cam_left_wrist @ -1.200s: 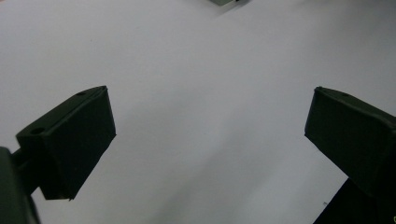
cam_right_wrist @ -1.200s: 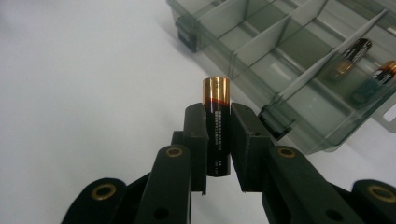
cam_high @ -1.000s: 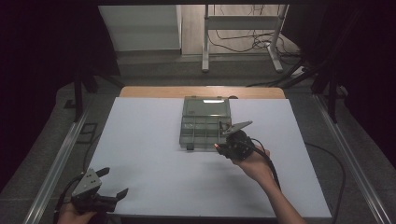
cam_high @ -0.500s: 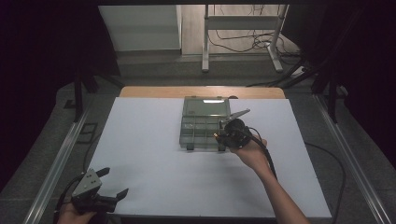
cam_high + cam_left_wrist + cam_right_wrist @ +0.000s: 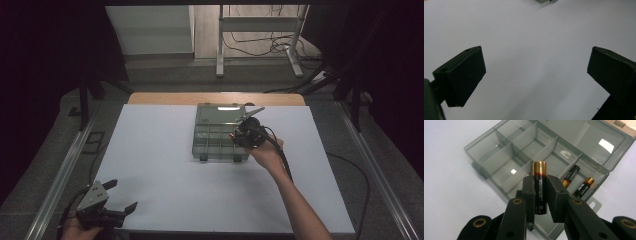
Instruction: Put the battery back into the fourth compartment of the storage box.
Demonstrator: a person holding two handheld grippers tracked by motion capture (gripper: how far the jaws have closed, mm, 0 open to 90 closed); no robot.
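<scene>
Resting at the near left corner of the white table [image 5: 165, 165], the left gripper [image 5: 116, 197] is held by a hand [image 5: 75, 229] at the bottom edge of the high view, and its jaws are spread wide with nothing between them; in the left gripper view the two black pads [image 5: 464, 75] are seen far apart over bare white surface, with a corner of the box just visible at the top edge. Farther in, the right gripper [image 5: 239, 134] is held by the other hand [image 5: 265, 152] over the near right part of a clear grey compartment box [image 5: 207, 140], which lies open near the middle of the table, towards its far side. In the right gripper view a black battery with a gold end [image 5: 540, 187] is seen clamped upright between the closed jaws of the right gripper [image 5: 540, 195], gold end uppermost, above the box's divided compartments. Two more batteries [image 5: 576, 181] are seen lying side by side in one compartment at the right of that view, beyond the held one. Beyond the box, a strip of bare wood [image 5: 215, 98] is visible along the table's far edge
</scene>
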